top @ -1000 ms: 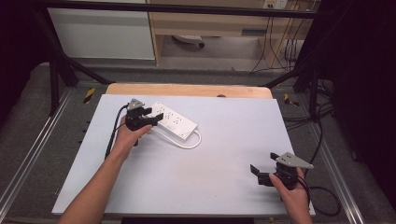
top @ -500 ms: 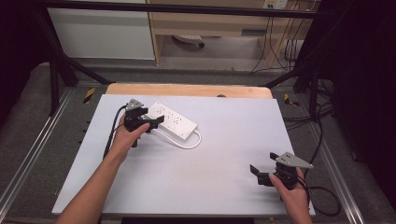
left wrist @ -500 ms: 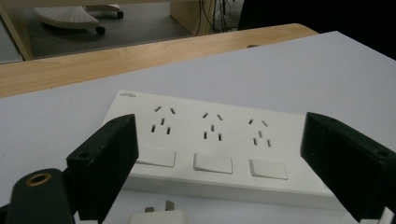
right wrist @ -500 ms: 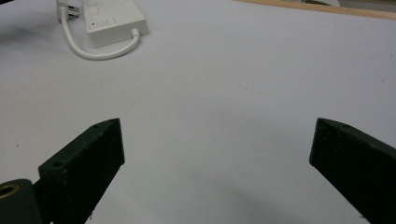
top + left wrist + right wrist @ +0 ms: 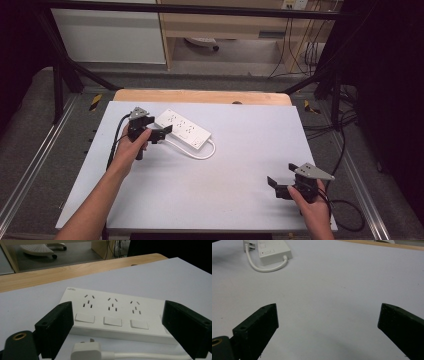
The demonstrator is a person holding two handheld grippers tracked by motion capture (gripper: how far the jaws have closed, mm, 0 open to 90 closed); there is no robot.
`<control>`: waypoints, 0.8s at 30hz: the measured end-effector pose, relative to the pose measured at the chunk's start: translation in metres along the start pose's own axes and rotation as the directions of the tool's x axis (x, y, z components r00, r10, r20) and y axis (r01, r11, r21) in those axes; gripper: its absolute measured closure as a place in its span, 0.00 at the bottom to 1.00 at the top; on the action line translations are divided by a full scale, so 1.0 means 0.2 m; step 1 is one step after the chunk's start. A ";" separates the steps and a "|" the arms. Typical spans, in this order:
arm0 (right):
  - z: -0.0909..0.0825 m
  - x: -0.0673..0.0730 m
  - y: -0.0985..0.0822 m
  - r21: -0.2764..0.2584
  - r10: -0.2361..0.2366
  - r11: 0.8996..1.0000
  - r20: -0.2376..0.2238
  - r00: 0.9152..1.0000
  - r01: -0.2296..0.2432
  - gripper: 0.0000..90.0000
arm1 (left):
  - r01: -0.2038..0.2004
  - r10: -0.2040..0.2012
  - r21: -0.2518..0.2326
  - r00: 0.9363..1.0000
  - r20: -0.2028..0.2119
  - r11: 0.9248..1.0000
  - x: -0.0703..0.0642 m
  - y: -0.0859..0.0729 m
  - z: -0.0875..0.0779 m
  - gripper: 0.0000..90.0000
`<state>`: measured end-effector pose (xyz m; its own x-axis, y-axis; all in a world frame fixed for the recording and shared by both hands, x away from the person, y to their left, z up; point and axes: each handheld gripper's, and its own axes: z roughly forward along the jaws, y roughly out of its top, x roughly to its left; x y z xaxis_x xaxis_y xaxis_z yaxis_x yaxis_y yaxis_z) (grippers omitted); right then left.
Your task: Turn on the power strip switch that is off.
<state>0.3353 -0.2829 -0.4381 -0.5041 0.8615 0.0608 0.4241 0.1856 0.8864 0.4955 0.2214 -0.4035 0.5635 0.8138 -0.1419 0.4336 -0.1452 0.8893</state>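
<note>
Since the left tongs [image 5: 159, 131] had just been opening, they stood spread w/ nothing gripped, facing the power strip [image 5: 183, 128] at the bench's [image 5: 240, 150] far left, its plug [image 5: 86, 351] lying loose just in front, prob. next pick. Right tongs [image 5: 278, 186] idle, spread, empty, well apart.

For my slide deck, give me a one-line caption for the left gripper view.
Open left gripper faces a white power strip with three outlets, its plug lying in front on the table.
</note>
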 end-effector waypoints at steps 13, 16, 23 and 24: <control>0.00 0.01 0.00 0.002 -0.001 1.000 -0.003 1.000 0.001 0.04 | -0.008 0.009 -0.004 1.000 0.016 1.000 -0.03 -0.01 -0.09 0.10; 0.00 0.01 0.00 0.002 -0.003 1.000 -0.003 1.000 0.003 0.04 | -0.006 0.007 -0.013 1.000 0.017 1.000 -0.04 -0.01 -0.12 0.10; 0.01 0.01 0.00 0.001 -0.004 1.000 -0.005 1.000 0.004 0.04 | -0.003 0.003 -0.030 1.000 0.019 1.000 -0.03 -0.03 -0.21 0.10; 0.01 0.01 0.00 0.001 -0.005 1.000 -0.006 1.000 0.005 0.04 | -0.001 0.002 -0.033 1.000 0.018 0.999 -0.03 -0.03 -0.22 0.10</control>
<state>0.3353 -0.2803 -0.4378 -0.5103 0.8579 0.0593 0.4228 0.1903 0.8860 0.4579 0.2418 -0.3881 0.5766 0.8035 -0.1479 0.4097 -0.1277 0.9033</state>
